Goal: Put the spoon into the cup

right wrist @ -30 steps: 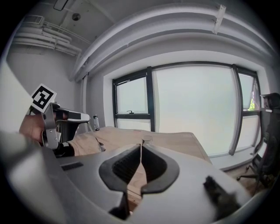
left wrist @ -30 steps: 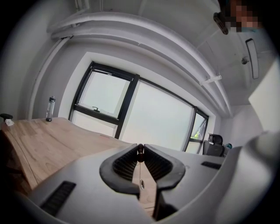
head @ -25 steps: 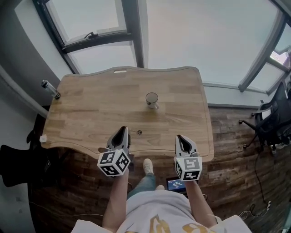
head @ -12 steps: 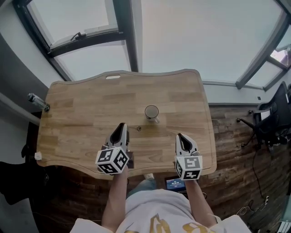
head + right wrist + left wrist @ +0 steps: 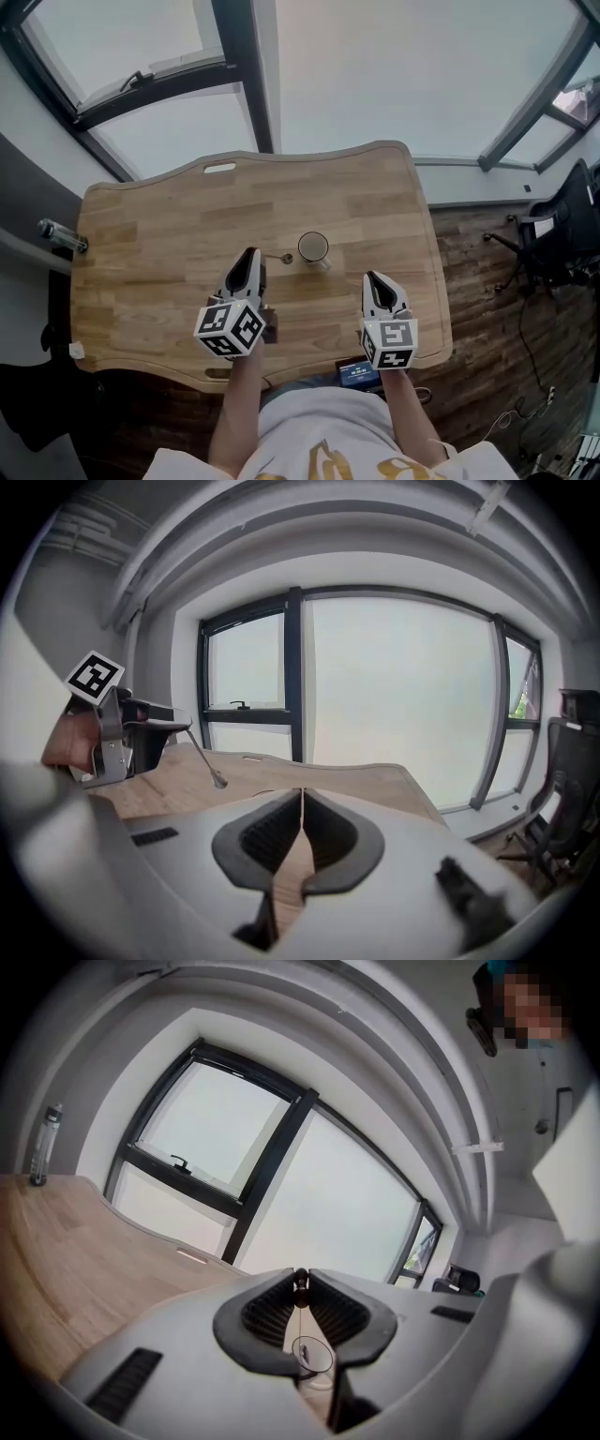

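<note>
While the left gripper (image 5: pixel 249 255) clamps the spoon (image 5: pixel 284 259) by its handle, the long axis points right, toward the cup (image 5: pixel 313 247), which stands upright on the table (image 5: pixel 141 234) just beside the bowl end. The right gripper (image 5: pixel 373 279) is closed on nothing.

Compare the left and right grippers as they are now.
The left gripper is shut on the spoon; the right gripper is shut on nothing. The left gripper has the cup straight ahead in its own view; the right gripper's view does not show the cup. Both are over the near part of the table, jaws together, pointing away from the person.
</note>
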A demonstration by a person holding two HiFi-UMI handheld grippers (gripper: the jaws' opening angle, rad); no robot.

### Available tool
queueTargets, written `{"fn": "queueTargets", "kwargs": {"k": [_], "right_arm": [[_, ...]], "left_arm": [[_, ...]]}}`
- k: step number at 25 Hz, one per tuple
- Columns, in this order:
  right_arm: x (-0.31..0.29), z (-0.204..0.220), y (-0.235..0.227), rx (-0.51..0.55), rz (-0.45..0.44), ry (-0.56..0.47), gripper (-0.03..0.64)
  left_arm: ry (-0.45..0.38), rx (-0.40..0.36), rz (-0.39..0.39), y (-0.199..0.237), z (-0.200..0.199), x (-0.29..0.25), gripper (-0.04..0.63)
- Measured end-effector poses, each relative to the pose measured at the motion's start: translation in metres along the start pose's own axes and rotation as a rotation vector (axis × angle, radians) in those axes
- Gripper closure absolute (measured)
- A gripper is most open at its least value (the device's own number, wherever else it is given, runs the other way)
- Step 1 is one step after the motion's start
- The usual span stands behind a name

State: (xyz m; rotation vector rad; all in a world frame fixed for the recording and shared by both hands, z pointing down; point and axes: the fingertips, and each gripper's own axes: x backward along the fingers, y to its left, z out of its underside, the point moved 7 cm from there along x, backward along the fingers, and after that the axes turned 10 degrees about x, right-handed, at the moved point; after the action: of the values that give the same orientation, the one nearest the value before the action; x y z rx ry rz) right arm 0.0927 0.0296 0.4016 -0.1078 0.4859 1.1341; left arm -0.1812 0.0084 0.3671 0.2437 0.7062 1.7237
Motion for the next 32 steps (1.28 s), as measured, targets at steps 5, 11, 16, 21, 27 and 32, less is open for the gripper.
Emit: {"fn": "queueTargets", "kwargs": {"k": [5,11,16,21,27,32], "right_arm": [[-0.013,-0.006,-0.003,-0.015,0.007,0.001,0.584],[-0.03,-0.007,-0.003,-0.012,-0.013,0.007,0.584],[-0.045,-0.005,-0.008,-0.02,-0.026,0.01,0.584],[-0.061,-0.003,-0.009,-0.027,-0.047,0.004,0.584],[-0.065,0.005,-0.015,-0.038,-0.052,0.019,0.584],[-0.07,0.012,-0.017,-0.05,-0.056,0.03,0.584]], "left_arm": [[0.008,0.012,0.003,0.008,-0.003,-0.015,0.54],[0.01,0.02,-0.005,0.013,-0.004,-0.027,0.54],[0.011,0.024,-0.016,0.017,-0.002,-0.038,0.54],[0.022,0.014,-0.018,0.02,-0.001,-0.048,0.54],[0.03,0.021,-0.026,0.02,0.002,-0.056,0.54],[0.044,0.029,-0.037,0.023,0.009,-0.059,0.54]]}}
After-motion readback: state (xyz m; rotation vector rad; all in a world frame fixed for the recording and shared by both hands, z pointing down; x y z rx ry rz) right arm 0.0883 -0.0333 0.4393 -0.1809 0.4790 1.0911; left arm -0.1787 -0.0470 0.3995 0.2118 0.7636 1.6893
